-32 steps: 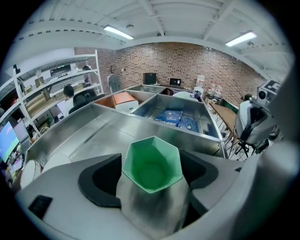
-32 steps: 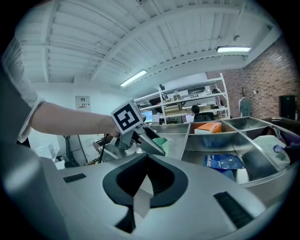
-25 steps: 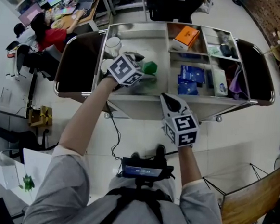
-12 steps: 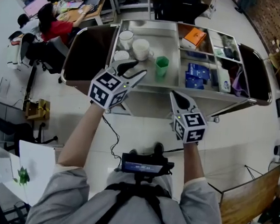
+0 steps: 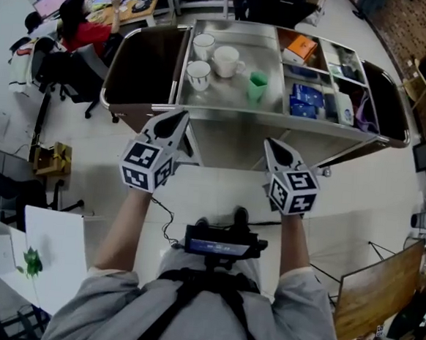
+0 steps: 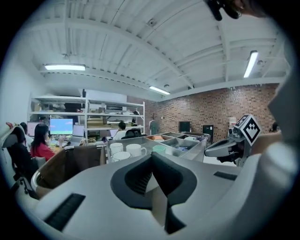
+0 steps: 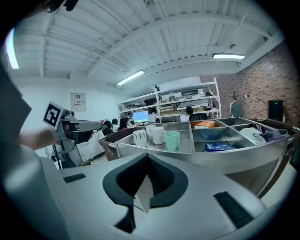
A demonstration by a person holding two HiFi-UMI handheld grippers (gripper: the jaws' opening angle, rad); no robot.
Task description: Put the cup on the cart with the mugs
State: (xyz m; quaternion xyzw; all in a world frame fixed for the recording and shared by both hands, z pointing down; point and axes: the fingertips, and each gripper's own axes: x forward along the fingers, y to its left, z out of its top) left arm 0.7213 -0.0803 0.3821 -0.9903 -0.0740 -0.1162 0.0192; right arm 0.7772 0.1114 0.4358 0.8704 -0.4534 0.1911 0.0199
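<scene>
The green cup [image 5: 258,87] stands upright on the steel cart [image 5: 276,120], just right of three white mugs [image 5: 226,60]. My left gripper [image 5: 179,118] is off the cart, in front of its near rim. Its jaws have just been closing and are shut with nothing between them. My right gripper [image 5: 271,144] is also in front of the rim, shut and empty. In the left gripper view the shut jaws [image 6: 152,157] point at the mugs [image 6: 136,150] and the cup [image 6: 159,149]. The right gripper view shows the cup [image 7: 171,140] beside the mugs [image 7: 157,134].
The cart's right compartments hold an orange box [image 5: 302,46] and blue packs [image 5: 306,100]. Dark bins [image 5: 142,65] hang at each end of the cart. A person sits at a desk with monitors [image 5: 77,26] at upper left. A wooden board [image 5: 380,289] leans at lower right.
My left gripper has let go of the green cup, drawn back off the cart toward me and shut its jaws. The cup stays by the mugs. The right gripper drew back slightly.
</scene>
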